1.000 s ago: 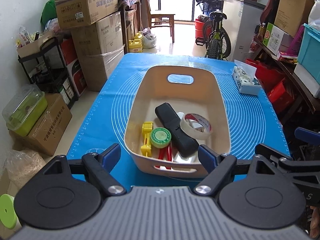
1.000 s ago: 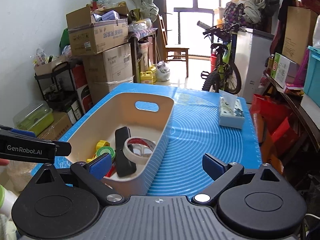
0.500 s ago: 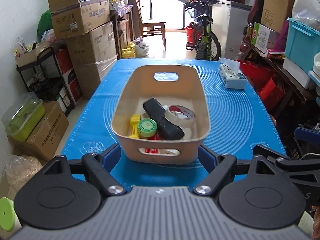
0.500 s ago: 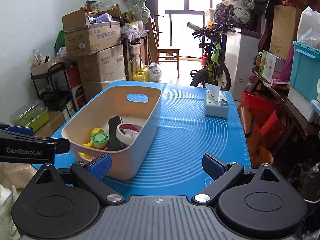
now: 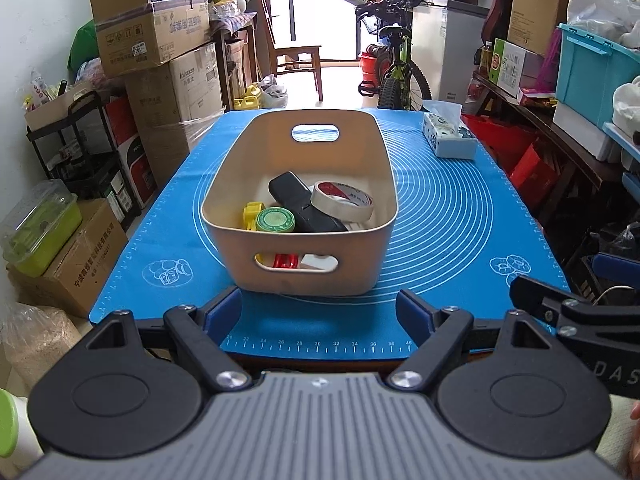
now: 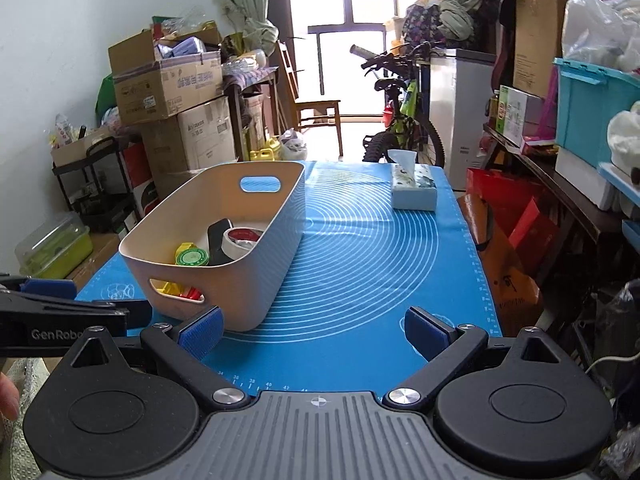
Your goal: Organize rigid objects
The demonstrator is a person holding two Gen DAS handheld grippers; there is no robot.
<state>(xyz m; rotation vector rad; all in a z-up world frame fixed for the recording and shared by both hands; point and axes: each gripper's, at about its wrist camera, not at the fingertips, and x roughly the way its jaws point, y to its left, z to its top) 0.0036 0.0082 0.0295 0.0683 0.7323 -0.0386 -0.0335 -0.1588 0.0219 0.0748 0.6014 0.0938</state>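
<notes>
Filled bin [image 5: 300, 276] (both tongs agape)

— What kind of room is this?
— Narrow and crowded. A white wall [image 6: 60, 40] runs along the left, with stacked cardboard boxes [image 5: 160, 52] and a black metal rack [image 5: 80, 152] against it.
— And the far end?
— A tall window [image 6: 348, 36] glares with daylight, a pale curtain [image 6: 236, 4] beside it. A wooden chair [image 5: 296, 60] and a bicycle [image 6: 400, 120] stand before it on a bright floor [image 5: 340, 84].
— The right side?
— A white chest freezer [image 5: 448, 48], then a dark shelf [image 6: 560, 184] carrying a turquoise crate [image 5: 592, 68].
</notes>
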